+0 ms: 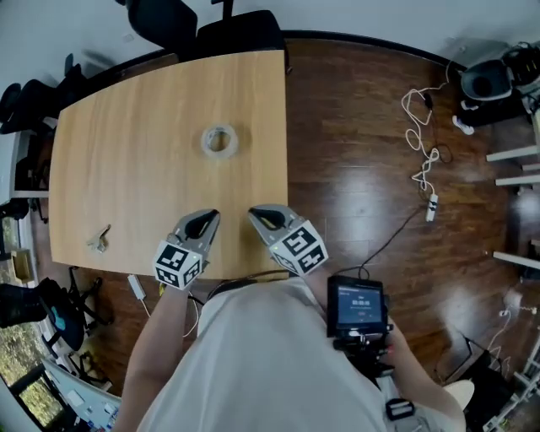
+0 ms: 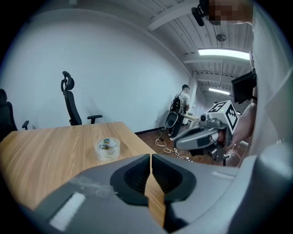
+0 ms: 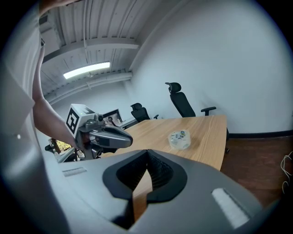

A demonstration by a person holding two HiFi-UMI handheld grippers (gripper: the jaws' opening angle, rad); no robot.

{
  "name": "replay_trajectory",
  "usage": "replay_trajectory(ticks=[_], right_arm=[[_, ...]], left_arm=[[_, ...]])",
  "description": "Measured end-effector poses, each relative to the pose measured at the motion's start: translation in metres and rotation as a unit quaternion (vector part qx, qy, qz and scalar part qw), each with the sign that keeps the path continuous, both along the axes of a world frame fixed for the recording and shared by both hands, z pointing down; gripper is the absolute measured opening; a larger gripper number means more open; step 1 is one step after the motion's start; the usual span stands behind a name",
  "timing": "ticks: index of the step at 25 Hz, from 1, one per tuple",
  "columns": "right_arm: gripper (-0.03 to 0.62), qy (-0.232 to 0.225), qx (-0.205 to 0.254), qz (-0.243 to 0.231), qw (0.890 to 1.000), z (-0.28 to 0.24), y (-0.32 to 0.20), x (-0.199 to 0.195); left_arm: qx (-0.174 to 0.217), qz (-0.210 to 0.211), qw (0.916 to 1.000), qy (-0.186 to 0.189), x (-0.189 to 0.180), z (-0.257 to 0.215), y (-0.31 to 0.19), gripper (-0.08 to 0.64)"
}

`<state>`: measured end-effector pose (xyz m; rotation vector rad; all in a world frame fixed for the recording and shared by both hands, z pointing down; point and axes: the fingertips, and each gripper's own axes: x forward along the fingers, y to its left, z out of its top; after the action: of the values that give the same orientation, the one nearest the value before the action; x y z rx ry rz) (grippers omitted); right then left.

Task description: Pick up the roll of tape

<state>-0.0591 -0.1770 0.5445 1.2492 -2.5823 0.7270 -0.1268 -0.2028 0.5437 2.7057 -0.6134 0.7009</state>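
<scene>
A clear roll of tape [image 1: 219, 140] lies flat on the wooden table [image 1: 126, 152], toward its far right part. It also shows ahead in the left gripper view as the tape roll [image 2: 107, 149] and in the right gripper view as the tape roll [image 3: 179, 139]. My left gripper [image 1: 205, 222] hovers over the table's near edge, jaws shut with nothing between them. My right gripper [image 1: 259, 216] sits beside it at the near right corner, also shut and empty. Both point toward the tape, well short of it.
A small metal object [image 1: 99, 240] lies near the table's near left corner. Black office chairs [image 1: 211, 25] stand at the far side. White cables [image 1: 422, 143] trail over the dark wood floor to the right. A person [image 2: 181, 107] stands far off in the room.
</scene>
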Motion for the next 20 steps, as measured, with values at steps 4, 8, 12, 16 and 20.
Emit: replay_trajectory(ticks=[4, 8, 12, 16, 20], right_arm=[[0.008, 0.009, -0.007, 0.010, 1.000, 0.003, -0.006, 0.013], [0.008, 0.011, -0.017, 0.027, 0.999, 0.008, -0.009, 0.020], [0.008, 0.011, -0.029, 0.036, 0.999, 0.017, -0.018, 0.019], [0.008, 0.004, -0.039, 0.053, 0.998, 0.026, -0.029, 0.023], [0.008, -0.003, -0.043, 0.061, 0.997, 0.030, -0.039, 0.028]], left_arm=[[0.005, 0.011, 0.9992, -0.038, 0.008, 0.004, -0.019, 0.025], [0.004, 0.041, 0.9967, -0.070, 0.015, 0.015, -0.031, 0.037], [0.003, 0.070, 0.9924, -0.101, 0.019, 0.033, -0.046, 0.043], [0.001, 0.106, 0.9861, -0.128, 0.028, 0.048, -0.057, 0.051], [0.001, 0.129, 0.9802, -0.151, 0.034, 0.060, -0.071, 0.067]])
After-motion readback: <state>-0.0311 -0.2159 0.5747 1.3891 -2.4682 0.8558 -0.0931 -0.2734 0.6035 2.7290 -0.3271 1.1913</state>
